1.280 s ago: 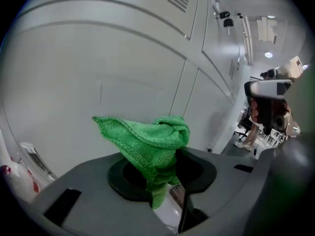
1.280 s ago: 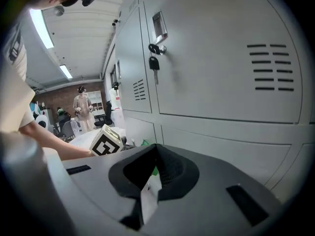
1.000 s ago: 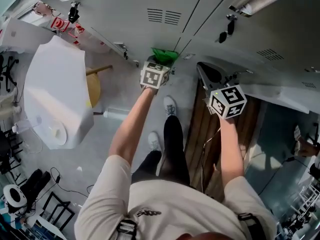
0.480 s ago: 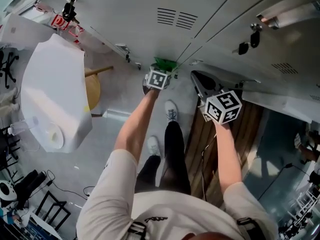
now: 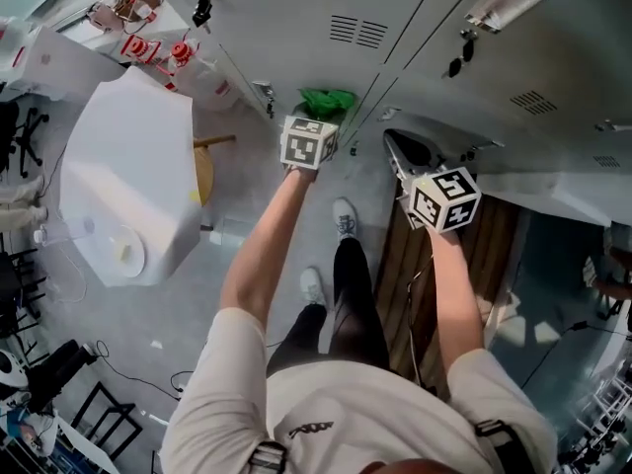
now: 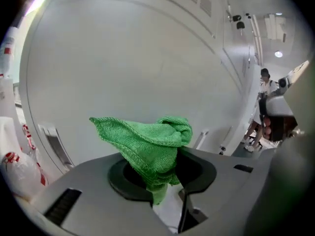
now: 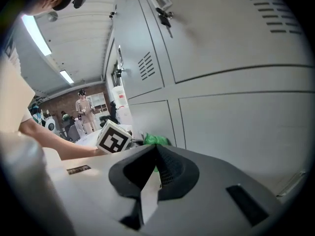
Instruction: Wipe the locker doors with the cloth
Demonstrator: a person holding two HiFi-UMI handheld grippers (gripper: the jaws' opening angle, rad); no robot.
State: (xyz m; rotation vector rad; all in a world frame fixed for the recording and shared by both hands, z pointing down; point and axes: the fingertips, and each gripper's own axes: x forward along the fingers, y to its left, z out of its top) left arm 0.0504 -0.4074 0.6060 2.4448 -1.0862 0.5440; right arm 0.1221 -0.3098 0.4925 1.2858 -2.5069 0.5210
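A crumpled green cloth is pressed toward the lower grey locker doors in the head view. My left gripper is shut on it, its marker cube just below. In the left gripper view the cloth bulges out of the jaws of the left gripper, in front of a plain grey locker door. My right gripper hovers to the right of the cloth, near the lockers, holding nothing. In the right gripper view the right gripper has its jaws together, with the cloth beyond.
Keys hang from locks on the upper doors, with vent slots nearby. A large white panel stands at the left. A brown wooden surface lies below my right arm. People stand far off in the room.
My left gripper, with the cloth, has shifted a little along the locker door. The right gripper has stayed beside it, still shut and holding nothing.
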